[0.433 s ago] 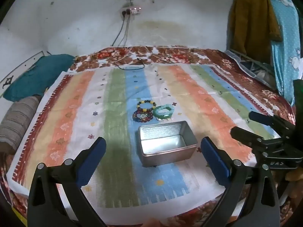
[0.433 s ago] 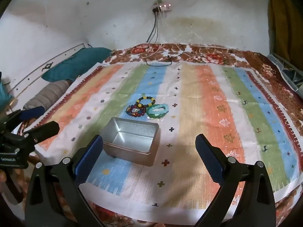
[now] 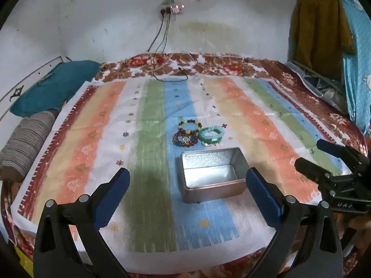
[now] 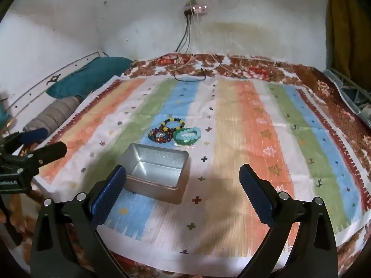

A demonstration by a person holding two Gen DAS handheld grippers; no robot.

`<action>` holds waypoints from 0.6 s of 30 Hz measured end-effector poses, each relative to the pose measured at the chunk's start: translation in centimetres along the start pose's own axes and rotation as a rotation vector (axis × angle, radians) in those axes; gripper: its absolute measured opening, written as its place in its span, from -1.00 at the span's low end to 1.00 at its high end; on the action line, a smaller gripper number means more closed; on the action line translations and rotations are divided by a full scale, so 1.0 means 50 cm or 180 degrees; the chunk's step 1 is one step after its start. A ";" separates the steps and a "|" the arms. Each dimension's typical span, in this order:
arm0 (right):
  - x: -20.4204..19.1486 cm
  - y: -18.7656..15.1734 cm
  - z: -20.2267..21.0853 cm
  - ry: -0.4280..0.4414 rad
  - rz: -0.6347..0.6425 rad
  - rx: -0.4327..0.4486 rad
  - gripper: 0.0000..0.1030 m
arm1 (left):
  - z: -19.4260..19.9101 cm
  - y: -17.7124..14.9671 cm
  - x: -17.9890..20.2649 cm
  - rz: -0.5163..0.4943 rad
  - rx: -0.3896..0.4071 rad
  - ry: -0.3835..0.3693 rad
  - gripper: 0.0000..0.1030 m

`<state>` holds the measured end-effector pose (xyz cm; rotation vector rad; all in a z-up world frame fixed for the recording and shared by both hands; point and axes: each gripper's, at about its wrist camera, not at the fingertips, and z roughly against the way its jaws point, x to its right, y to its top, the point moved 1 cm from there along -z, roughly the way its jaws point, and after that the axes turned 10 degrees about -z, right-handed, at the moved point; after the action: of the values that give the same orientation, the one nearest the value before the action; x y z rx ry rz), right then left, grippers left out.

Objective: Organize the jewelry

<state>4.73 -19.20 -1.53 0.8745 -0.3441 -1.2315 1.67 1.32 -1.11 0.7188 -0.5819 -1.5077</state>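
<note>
An open silver tin box (image 3: pixel 212 173) (image 4: pixel 156 172) rests on a striped cloth, nothing inside it. Just beyond it lie three bead bracelets close together: a yellow-and-black one (image 3: pixel 189 126) (image 4: pixel 173 124), a dark multicoloured one (image 3: pixel 184 139) (image 4: pixel 160 136) and a green one (image 3: pixel 211 135) (image 4: pixel 186 136). My left gripper (image 3: pixel 186 191) hovers open near the cloth's front edge, the tin between its blue pads in the picture but farther away. My right gripper (image 4: pixel 182 188) also stands open, to the right of the tin. Each gripper shows at the side of the other's view (image 3: pixel 324 162) (image 4: pixel 38 146).
The striped cloth (image 3: pixel 266 125) covers a bed with a floral spread. A teal pillow (image 3: pixel 55 85) and a striped bolster (image 3: pixel 25 143) lie at the left. Cables (image 3: pixel 162 44) hang from a wall socket onto the bed's far edge. Clothes (image 3: pixel 324 23) hang at the right.
Both views have shifted only slightly; the tin and the bracelets lie where they were and both grippers stay open.
</note>
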 end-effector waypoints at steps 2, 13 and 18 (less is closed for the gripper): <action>0.005 0.002 -0.001 -0.0008 -0.0052 -0.0001 0.92 | -0.004 -0.001 -0.003 0.0014 -0.0018 0.0009 0.89; 0.017 0.006 -0.009 -0.0030 -0.0091 -0.0046 0.92 | -0.007 -0.002 0.004 -0.0067 -0.0055 0.0111 0.89; 0.016 0.006 -0.010 -0.0031 -0.0086 -0.0049 0.92 | -0.007 -0.009 0.007 -0.0065 -0.0053 0.0121 0.89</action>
<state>5.52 -19.74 -1.81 0.8627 -0.3312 -1.2624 1.63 1.04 -1.70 0.7412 -0.5342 -1.5130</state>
